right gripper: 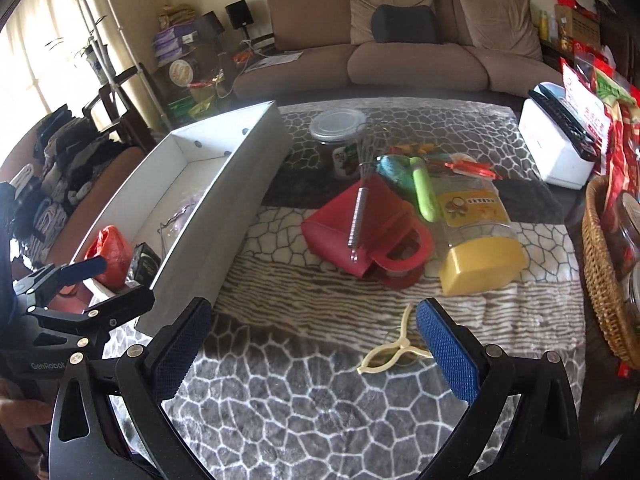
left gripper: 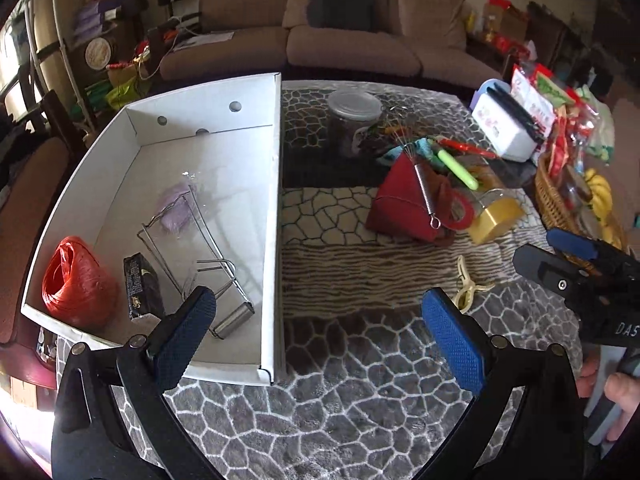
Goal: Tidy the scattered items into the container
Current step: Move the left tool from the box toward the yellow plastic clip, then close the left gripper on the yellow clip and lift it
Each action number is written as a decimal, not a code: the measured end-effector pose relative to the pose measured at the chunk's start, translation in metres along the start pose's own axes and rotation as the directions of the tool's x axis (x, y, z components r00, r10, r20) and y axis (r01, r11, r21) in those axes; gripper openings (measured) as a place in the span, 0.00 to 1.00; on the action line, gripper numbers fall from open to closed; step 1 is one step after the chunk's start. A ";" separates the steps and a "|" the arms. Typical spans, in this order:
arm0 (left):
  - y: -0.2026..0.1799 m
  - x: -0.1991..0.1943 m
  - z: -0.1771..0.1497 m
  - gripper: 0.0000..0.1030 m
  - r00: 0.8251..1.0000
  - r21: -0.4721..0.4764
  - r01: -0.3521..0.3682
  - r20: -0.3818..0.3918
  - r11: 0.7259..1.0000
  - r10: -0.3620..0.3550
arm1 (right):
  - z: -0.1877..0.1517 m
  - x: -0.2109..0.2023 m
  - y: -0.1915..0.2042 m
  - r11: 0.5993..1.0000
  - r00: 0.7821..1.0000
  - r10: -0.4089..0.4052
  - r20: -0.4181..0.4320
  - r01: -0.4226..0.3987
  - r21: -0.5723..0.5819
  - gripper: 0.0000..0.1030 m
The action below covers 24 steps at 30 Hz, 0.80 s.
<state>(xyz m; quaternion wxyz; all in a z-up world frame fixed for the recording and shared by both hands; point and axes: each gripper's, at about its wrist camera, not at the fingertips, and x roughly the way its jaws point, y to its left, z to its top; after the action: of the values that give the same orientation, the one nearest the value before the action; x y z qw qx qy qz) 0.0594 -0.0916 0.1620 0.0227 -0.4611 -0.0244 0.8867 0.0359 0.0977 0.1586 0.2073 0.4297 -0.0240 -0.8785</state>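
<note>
The white cardboard box (left gripper: 276,216) (right gripper: 224,208) stands at the left on the patterned blanket. It holds a red twine ball (left gripper: 74,280), a black packet (left gripper: 140,284), a wire rack with a metal roller (left gripper: 232,316) and a purple item (left gripper: 176,208). A pile lies to its right: a red pouch (right gripper: 348,232) with a spring whisk (right gripper: 358,216), a green tube (right gripper: 424,192) and a yellow-lidded jar (right gripper: 476,240). A cream clip (right gripper: 394,348) (left gripper: 468,286) lies near my right gripper (right gripper: 312,348). My left gripper (left gripper: 320,340) and the right one are open and empty.
A lidded clear jar (left gripper: 354,120) stands behind the pile. A white box (right gripper: 560,148), snack bags and a wicker basket (right gripper: 600,272) with bananas (left gripper: 600,196) crowd the right edge. A brown sofa (right gripper: 400,52) is behind the table.
</note>
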 end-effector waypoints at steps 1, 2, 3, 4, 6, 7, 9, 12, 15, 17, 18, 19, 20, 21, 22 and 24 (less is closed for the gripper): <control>-0.007 0.002 -0.001 1.00 1.000 0.008 0.014 0.001 1.000 -0.014 | -0.001 -0.003 -0.011 1.000 1.000 -0.002 0.010 0.002 0.022 1.00; -0.013 0.005 -0.001 1.00 1.000 0.019 0.024 0.001 1.000 -0.024 | -0.001 -0.006 -0.022 0.999 1.000 -0.005 0.020 0.004 0.049 1.00; -0.020 0.007 -0.003 1.00 1.000 0.031 0.023 0.003 0.999 -0.023 | -0.002 -0.008 -0.035 0.997 1.000 -0.013 0.028 0.010 0.078 1.00; -0.027 0.009 -0.004 1.00 1.000 0.044 0.022 0.010 0.999 -0.022 | -0.003 -0.011 -0.047 0.994 0.999 -0.028 0.034 0.024 0.110 1.00; -0.041 0.012 -0.007 1.00 0.998 0.065 0.047 0.026 0.997 -0.049 | -0.004 -0.013 -0.071 0.986 0.998 -0.052 0.046 0.044 0.160 1.00; -0.048 0.016 -0.009 1.00 0.997 0.071 0.067 0.025 0.995 -0.069 | -0.005 -0.014 -0.081 0.983 0.997 -0.054 0.052 0.045 0.176 1.00; -0.061 0.027 -0.011 1.00 0.995 0.087 0.097 0.007 0.992 -0.098 | -0.006 -0.012 -0.096 0.980 0.996 -0.069 0.052 0.058 0.190 1.00; -0.075 0.050 -0.016 1.00 0.992 0.110 0.125 -0.018 0.986 -0.124 | -0.010 -0.004 -0.107 0.982 0.997 -0.073 0.037 0.065 0.176 1.00; -0.078 0.071 -0.020 1.00 0.989 0.107 0.148 -0.039 0.983 -0.145 | -0.016 0.006 -0.115 0.982 0.998 -0.059 0.023 0.054 0.178 1.00; -0.080 0.082 -0.020 1.00 0.985 0.095 0.164 -0.064 0.982 -0.159 | -0.021 0.012 -0.118 0.983 0.999 -0.049 0.023 0.044 0.179 1.00; -0.082 0.087 -0.021 1.00 0.982 0.094 0.180 -0.075 0.979 -0.173 | -0.023 0.015 -0.120 0.983 0.999 -0.042 0.022 0.037 0.182 1.00; -0.085 0.093 -0.023 1.00 0.978 0.102 0.198 -0.087 0.975 -0.189 | -0.024 0.018 -0.122 0.982 0.999 -0.030 0.022 0.026 0.185 1.00; -0.090 0.098 -0.025 1.00 0.975 0.119 0.209 -0.098 0.971 -0.198 | -0.024 0.020 -0.123 0.982 1.000 -0.016 0.020 0.012 0.190 1.00; -0.096 0.103 -0.027 1.00 0.974 0.141 0.214 -0.110 0.966 -0.200 | -0.024 0.022 -0.125 0.980 1.000 0.001 0.017 -0.004 0.200 1.00; -0.102 0.107 -0.030 1.00 0.971 0.162 0.225 -0.125 0.961 -0.206 | -0.025 0.023 -0.128 0.977 1.000 0.015 0.016 -0.018 0.215 1.00; -0.117 0.111 -0.034 1.00 0.972 0.214 0.224 -0.122 0.951 -0.202 | -0.026 0.022 -0.134 0.968 0.999 0.029 0.025 -0.034 0.247 1.00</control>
<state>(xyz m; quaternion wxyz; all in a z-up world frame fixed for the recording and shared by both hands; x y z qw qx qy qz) 0.0251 0.0329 0.0592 0.1719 -0.4932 0.0281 0.8523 -0.0022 0.2147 0.0959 0.1658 0.4425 -0.1426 -0.8697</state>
